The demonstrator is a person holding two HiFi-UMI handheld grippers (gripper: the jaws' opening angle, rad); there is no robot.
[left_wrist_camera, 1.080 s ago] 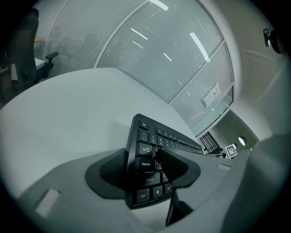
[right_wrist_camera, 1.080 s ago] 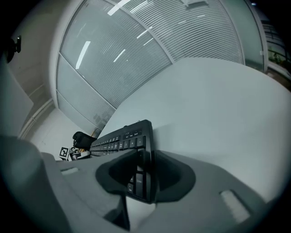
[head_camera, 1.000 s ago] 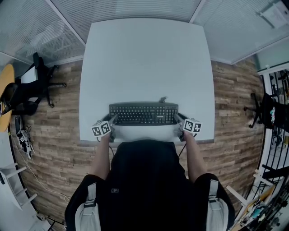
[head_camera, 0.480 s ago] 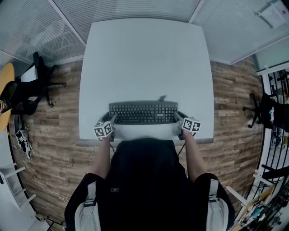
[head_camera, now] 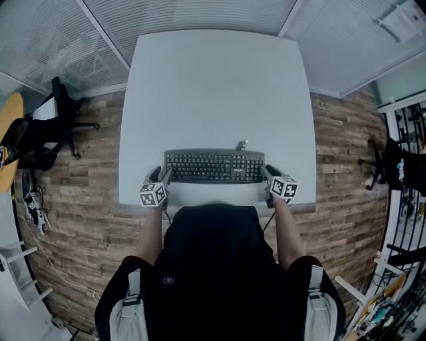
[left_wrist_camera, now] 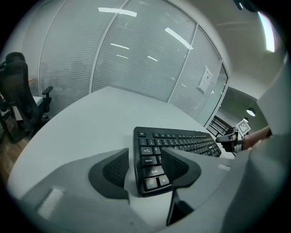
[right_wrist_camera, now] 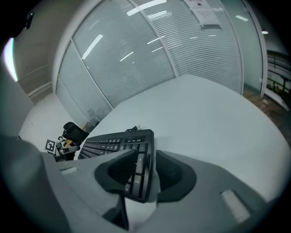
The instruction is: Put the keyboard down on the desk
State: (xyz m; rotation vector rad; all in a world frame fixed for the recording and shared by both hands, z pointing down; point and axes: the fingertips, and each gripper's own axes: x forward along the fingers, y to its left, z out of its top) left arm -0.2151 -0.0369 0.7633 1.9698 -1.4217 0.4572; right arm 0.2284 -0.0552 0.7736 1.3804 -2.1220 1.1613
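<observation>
An office: a white desk point(head_camera: 213, 86) stands on wood-plank flooring point(head_camera: 343, 173), enclosed by glass partitions point(head_camera: 200, 12) with closed slatted blinds. A black swivel chair point(head_camera: 61, 113) stands to one side, and a black computer keyboard point(head_camera: 214, 166) lies on the desktop.

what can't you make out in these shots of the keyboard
Key lettering on the keyboard: head view, too small.
Near edge of the desk: head view, partly behind the person's torso.
Some end keys: left gripper view, behind one of the fingers.
Cable: head view, too small to trace.
</observation>
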